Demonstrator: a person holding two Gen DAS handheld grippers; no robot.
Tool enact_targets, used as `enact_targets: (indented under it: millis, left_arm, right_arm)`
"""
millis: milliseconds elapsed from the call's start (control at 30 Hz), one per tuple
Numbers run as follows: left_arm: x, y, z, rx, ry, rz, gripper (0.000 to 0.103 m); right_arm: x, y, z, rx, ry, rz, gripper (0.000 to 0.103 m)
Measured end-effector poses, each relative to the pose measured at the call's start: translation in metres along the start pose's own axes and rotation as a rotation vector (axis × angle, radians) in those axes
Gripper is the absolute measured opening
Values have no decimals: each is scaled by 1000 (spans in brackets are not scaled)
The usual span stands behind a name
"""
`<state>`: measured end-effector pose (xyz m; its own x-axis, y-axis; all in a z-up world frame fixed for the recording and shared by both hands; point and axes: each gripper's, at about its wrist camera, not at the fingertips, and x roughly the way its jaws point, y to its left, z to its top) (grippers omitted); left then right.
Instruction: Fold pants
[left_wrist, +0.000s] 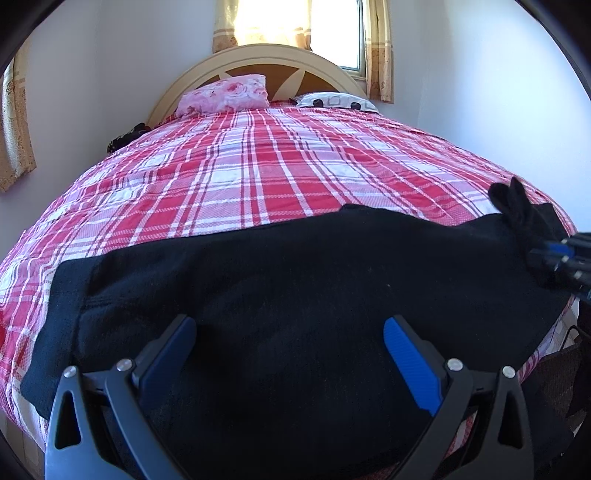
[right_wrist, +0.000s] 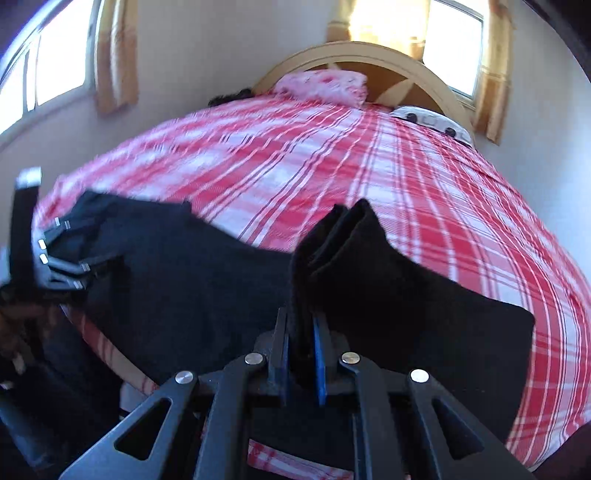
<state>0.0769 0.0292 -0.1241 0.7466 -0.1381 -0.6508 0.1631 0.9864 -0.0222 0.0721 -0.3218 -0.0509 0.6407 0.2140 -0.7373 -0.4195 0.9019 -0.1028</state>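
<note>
Covering the near edge of the plaid bed (left_wrist: 258, 173), black pants (left_wrist: 295, 280) are spread flat.
A raised fold of the pants is pinched between the closed fingers of the right gripper (right_wrist: 301, 354), while the left gripper (left_wrist: 290, 354) is held wide open above the cloth, gripping nothing.

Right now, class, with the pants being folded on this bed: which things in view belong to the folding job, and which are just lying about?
Belongs to the job:
black pants
left tongs, open over the pants
right tongs, shut on a bunched end of the pants

Just lying about:
pink floral pillow
white patterned pillow
dark item at the bed's far left edge
</note>
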Motion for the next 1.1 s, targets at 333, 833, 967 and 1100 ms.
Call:
enact_targets:
  millis: [333,833,967,1100]
  left_arm:
    - [-13,-12,6,-13,-37,-32,103]
    - [-24,-53,41,92,-71,-124,103]
    - [-17,-79,57,95,-52,-220,103]
    - [-6,-117,69,102,-20,-324,103]
  right_arm:
    - [-3,19,-13,-97,-25,-22,11]
    - [-26,7,-21,-167,-13,29,49]
    - [-45,-35,-31,-77,-49,-50,50]
    - [-54,-95,-43,131,-76,-161,50]
